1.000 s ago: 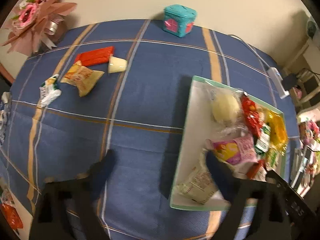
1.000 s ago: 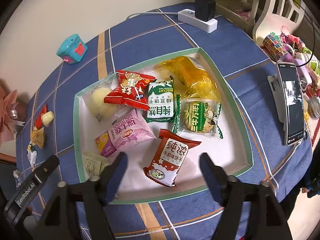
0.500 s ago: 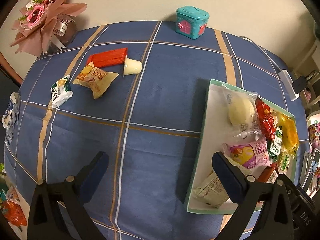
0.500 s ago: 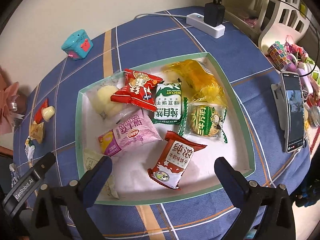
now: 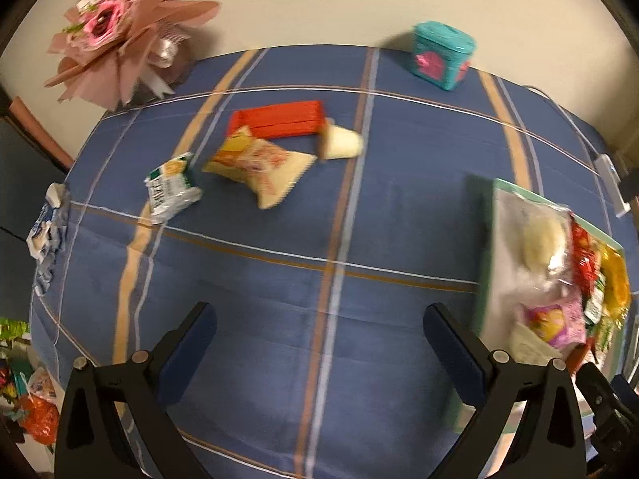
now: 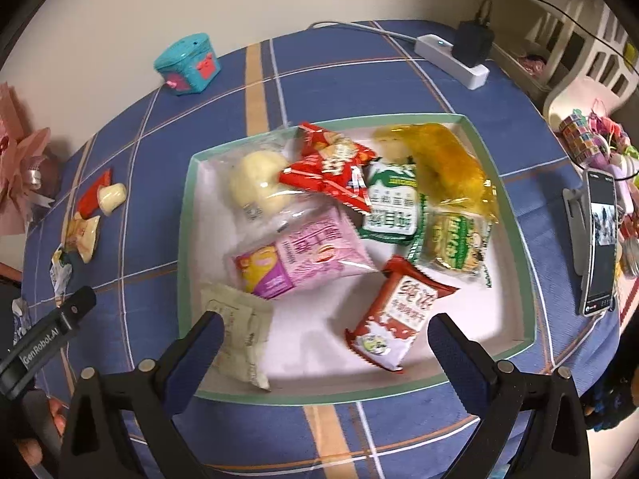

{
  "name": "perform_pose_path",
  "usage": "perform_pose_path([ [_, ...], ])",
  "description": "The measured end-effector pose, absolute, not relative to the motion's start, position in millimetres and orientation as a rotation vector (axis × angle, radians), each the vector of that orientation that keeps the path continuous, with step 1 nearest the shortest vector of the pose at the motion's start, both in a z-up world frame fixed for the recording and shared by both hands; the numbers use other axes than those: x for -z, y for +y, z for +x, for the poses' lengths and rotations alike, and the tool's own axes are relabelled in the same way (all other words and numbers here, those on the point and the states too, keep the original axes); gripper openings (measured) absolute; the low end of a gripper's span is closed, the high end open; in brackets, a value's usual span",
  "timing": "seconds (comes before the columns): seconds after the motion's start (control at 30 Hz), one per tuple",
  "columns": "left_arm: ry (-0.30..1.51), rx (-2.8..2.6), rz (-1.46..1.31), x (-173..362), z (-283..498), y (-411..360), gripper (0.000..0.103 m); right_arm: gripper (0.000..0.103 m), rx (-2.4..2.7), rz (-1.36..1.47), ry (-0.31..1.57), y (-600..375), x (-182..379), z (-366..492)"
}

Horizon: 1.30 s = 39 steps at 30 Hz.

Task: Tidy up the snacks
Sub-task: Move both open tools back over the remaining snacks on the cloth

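Observation:
A white tray with a green rim [image 6: 185, 215] holds several snack packets, among them a red-and-white milk packet [image 6: 393, 315] and a pink one [image 6: 295, 259]. My right gripper [image 6: 323, 337] hangs open above the tray's near part, nothing between its fingers. In the left wrist view my left gripper [image 5: 319, 335] is open over bare blue cloth, left of the tray [image 5: 485, 263]. Beyond it lie loose snacks: a red bar [image 5: 275, 123], a jelly cup [image 5: 341, 143], a yellow packet [image 5: 259, 167] and a green-and-white packet [image 5: 169, 187].
A teal toy box [image 5: 441, 56] and a pink bouquet [image 5: 116, 36] stand at the table's far edge. A power strip with a charger [image 6: 455, 58] and a phone on a stand [image 6: 597, 239] sit right of the tray. More wrappers [image 5: 46, 231] lie at the left edge.
Both grippers' jaws widened. The left gripper moved left off the tray's edge to over bare cloth. The right gripper shifted slightly over the tray, leaving the milk packet lying in it.

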<state>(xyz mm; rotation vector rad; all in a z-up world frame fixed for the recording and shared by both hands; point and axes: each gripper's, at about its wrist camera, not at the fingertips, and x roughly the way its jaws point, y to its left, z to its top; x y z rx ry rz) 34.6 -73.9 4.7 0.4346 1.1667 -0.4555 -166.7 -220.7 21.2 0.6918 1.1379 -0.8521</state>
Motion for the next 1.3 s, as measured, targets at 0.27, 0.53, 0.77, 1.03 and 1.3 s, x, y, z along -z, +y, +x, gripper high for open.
perform_pose_path([
  [0.27, 1.18, 0.357, 0.382, -3, 67, -38, 0.103, 0.103, 0.792, 0.643, 1.146, -192, -21, -131],
  [0.53, 1.214, 0.346, 0.345, 5, 86, -20, 0.103, 0.103, 0.741, 0.6, 1.18, -168, -9, -95],
  [0.77, 1.218, 0.341, 0.333, 6, 97, -11, 0.103, 0.103, 0.726, 0.551, 1.197, -157, -2, -76],
  [1.03, 1.216, 0.339, 0.331, 8, 114, -5, 0.103, 0.103, 0.713, 0.518, 1.179, -151, -2, -53],
  [1.3, 1.214, 0.348, 0.323, 7, 134, 0, 0.103, 0.103, 0.691, 0.482, 1.173, -145, 0, -29],
])
